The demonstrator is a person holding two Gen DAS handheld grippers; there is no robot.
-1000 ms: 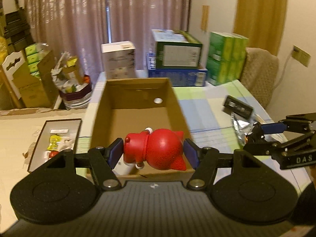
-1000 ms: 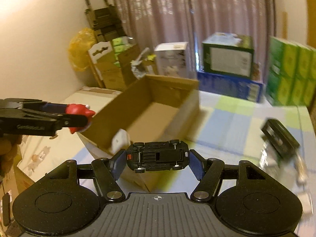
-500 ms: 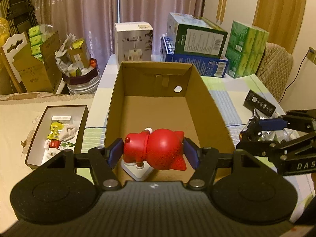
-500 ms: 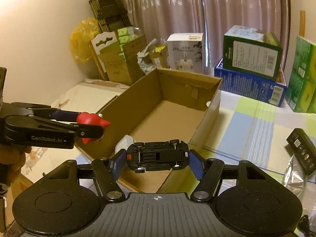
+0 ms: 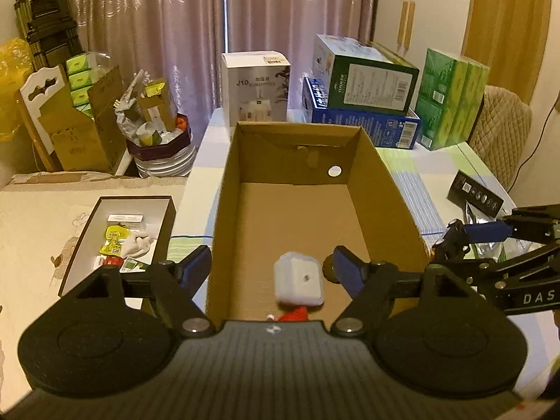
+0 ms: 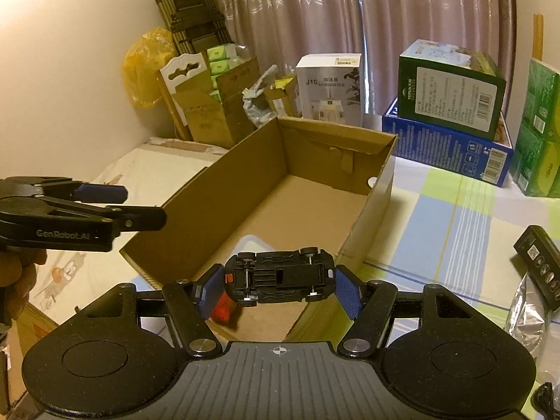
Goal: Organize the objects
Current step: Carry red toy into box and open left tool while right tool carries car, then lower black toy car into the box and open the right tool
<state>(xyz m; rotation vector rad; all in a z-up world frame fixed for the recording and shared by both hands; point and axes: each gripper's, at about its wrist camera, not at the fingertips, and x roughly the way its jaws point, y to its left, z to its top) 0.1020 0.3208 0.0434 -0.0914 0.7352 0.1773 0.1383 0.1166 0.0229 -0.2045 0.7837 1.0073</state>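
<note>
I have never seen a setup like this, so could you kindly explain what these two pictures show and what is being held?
No robot arm here: a person holds a two-finger gripper in each hand, each carrying a forward-looking camera. In the left view, the left gripper is open above a cardboard box holding a white block and a red toy. In the right view, the right gripper clamps an upside-down toy car over the box's near end. The box sits on a checked tablecloth.

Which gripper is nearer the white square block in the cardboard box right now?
Left. The left gripper hangs open directly over the white block inside the cardboard box; the right gripper, holding the toy car, is at the box's right side.
</note>
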